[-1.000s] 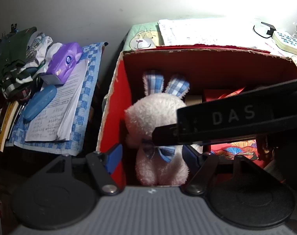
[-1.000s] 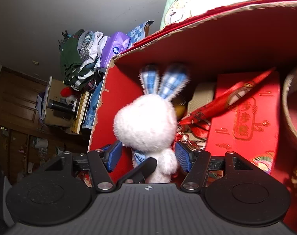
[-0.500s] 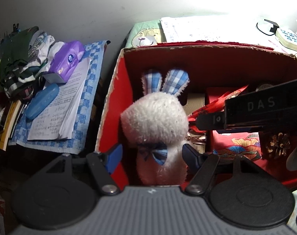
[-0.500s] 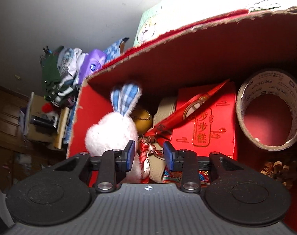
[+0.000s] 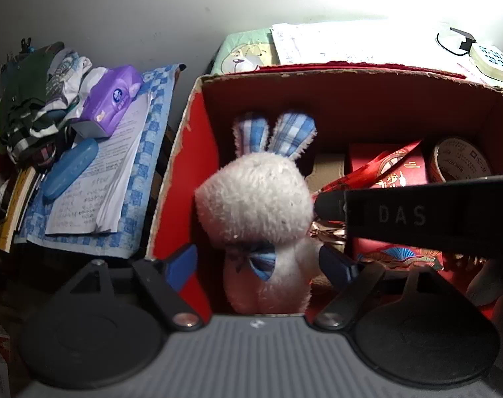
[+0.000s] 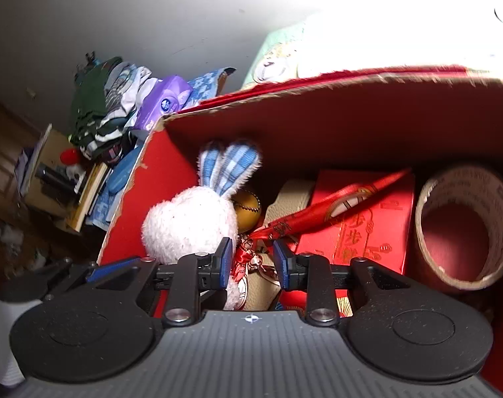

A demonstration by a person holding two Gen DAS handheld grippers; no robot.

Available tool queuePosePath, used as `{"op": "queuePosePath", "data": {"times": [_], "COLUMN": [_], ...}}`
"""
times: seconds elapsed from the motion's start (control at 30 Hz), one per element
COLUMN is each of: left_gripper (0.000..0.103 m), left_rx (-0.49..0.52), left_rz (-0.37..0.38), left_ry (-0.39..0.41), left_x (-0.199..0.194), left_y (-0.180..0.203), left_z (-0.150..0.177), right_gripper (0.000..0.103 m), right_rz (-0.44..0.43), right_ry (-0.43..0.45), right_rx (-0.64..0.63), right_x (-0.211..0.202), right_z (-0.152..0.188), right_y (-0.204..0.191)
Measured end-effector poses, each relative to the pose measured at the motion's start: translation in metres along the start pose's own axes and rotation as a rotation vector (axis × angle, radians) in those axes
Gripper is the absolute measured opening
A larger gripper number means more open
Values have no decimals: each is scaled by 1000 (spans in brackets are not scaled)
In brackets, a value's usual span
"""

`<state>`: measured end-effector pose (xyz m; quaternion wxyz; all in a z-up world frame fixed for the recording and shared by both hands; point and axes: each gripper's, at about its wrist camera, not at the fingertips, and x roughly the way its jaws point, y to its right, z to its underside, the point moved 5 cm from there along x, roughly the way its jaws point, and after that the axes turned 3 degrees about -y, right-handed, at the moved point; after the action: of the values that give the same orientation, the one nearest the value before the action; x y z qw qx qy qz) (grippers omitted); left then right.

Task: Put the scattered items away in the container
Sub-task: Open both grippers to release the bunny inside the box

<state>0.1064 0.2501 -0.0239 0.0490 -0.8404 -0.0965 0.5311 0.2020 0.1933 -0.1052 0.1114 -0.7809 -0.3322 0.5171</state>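
White plush rabbit [image 5: 254,199] with blue plaid ears, upright in the left end of a red cardboard box [image 5: 185,179], close to the box's left wall. Blue plaid bow at its neck. Left gripper [image 5: 258,262] spread wide on either side of the rabbit's body, blue pads clear of the fur, nothing clamped. Right gripper [image 6: 253,262] just right of the rabbit, fingers a small way apart, holding nothing, poised over a red tassel charm [image 6: 248,260]. Seen from the left wrist camera, a black bar marked "DAS" [image 5: 417,214] reaching in from the right, tip just beside the rabbit's head. Also in the box: a red gift box with gold lettering [image 6: 361,229], a red ribbon [image 6: 317,212] across it, a roll of packing tape [image 6: 463,225] at the right end, a yellow ball [image 6: 250,209] behind the rabbit. Outside, left of the box: a purple tissue pack [image 5: 110,96], a blue case [image 5: 69,167] on papers, piled clothes [image 5: 36,93].
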Motion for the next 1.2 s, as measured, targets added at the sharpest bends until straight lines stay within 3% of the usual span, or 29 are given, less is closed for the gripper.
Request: {"op": "queuePosePath", "data": {"times": [0.87, 1.2], "left_gripper": [98, 98], "left_rx": [30, 31], "left_rz": [-24, -22], "left_ry": [5, 5], "left_x": [9, 9], "left_y": [10, 10], "left_z": [2, 1], "right_gripper": [32, 32], "right_rz": [8, 1], "right_ry": [17, 18], "right_rx": [43, 57], "right_x": [3, 2], "right_z": [1, 1], "right_y": [7, 8]}}
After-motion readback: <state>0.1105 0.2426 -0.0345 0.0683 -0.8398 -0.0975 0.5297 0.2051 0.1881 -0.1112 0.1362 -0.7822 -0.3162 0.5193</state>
